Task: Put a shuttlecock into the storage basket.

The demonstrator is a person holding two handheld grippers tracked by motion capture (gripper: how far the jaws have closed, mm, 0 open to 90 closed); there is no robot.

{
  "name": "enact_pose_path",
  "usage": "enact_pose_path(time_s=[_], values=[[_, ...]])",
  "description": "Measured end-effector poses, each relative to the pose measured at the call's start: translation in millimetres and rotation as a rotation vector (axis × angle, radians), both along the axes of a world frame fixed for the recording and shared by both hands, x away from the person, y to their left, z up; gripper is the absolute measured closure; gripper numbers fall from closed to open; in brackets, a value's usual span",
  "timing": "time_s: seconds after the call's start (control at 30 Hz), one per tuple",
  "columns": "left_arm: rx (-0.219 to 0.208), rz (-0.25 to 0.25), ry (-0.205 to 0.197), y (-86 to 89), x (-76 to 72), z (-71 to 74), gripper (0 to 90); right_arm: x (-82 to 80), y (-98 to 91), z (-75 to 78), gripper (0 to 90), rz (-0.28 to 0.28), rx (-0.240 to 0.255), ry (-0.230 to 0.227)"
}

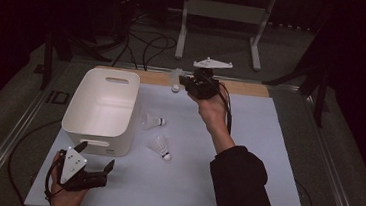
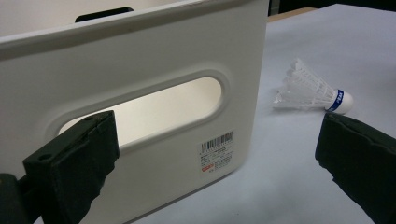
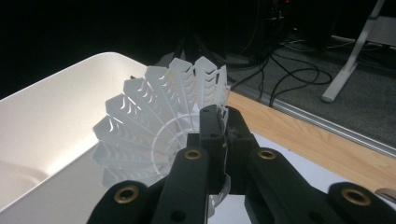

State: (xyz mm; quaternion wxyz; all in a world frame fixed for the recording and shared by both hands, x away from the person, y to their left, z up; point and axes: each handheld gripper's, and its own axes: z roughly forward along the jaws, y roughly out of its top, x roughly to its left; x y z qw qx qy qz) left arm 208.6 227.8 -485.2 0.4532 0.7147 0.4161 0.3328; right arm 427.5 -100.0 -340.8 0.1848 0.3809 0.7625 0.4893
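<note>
My right gripper (image 1: 185, 85) is raised over the far middle of the table, shut on the skirt of a white plastic shuttlecock (image 1: 176, 78). The right gripper view shows that shuttlecock (image 3: 154, 126) fanned out beyond my closed jaws, beside the bin's rim (image 3: 60, 93). A white bin (image 1: 101, 108) stands on the left of the white mat. Two more shuttlecocks lie on the mat to its right, one (image 1: 152, 121) near the bin's middle and one (image 1: 161, 147) closer to me. My left gripper (image 1: 97, 158) rests open at the near left, facing the bin's handle slot (image 2: 140, 112), with a shuttlecock (image 2: 310, 91) off to the right.
A white mat (image 1: 247, 154) covers the table, with a wooden strip (image 1: 245, 88) along its far edge. Beyond the table stand a white metal frame (image 1: 223, 16) and loose cables (image 1: 146, 44) on the floor. A dark sleeve (image 1: 241, 188) enters at the bottom right.
</note>
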Motion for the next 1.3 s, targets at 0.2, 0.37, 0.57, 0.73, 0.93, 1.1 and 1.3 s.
enact_pose_path(time_s=[0.2, 0.37, 0.57, 0.73, 0.93, 1.1, 1.3], values=[[0.005, -0.002, 0.002, 0.0, 0.1, -0.1, 0.2, 4.4, 5.1, 1.4, 88.9, -0.002, -0.017, -0.006], [0.002, -0.001, 0.001, 0.0, 0.1, -0.1, 0.2, 7.5, 8.3, 1.5, 88.8, -0.007, -0.023, -0.010], [0.005, -0.003, 0.001, -0.1, 0.1, 0.0, 0.2, 10.6, 10.4, 0.9, 88.9, -0.010, -0.016, -0.006], [0.004, -0.004, 0.000, -0.1, 0.0, -0.1, 0.2, 11.7, 13.2, 1.0, 88.8, -0.005, -0.012, -0.004], [0.005, -0.003, -0.001, -0.2, 0.1, -0.2, 0.2, 11.7, 17.8, 2.1, 88.8, 0.009, 0.001, -0.009], [0.005, -0.004, 0.000, -0.2, 0.0, -0.1, 0.2, 11.7, 21.0, 2.5, 89.4, 0.047, 0.019, -0.014], [0.002, -0.005, -0.001, -0.1, 0.0, -0.1, 0.2, 10.7, 24.1, 3.0, 89.5, 0.059, 0.035, -0.014]])
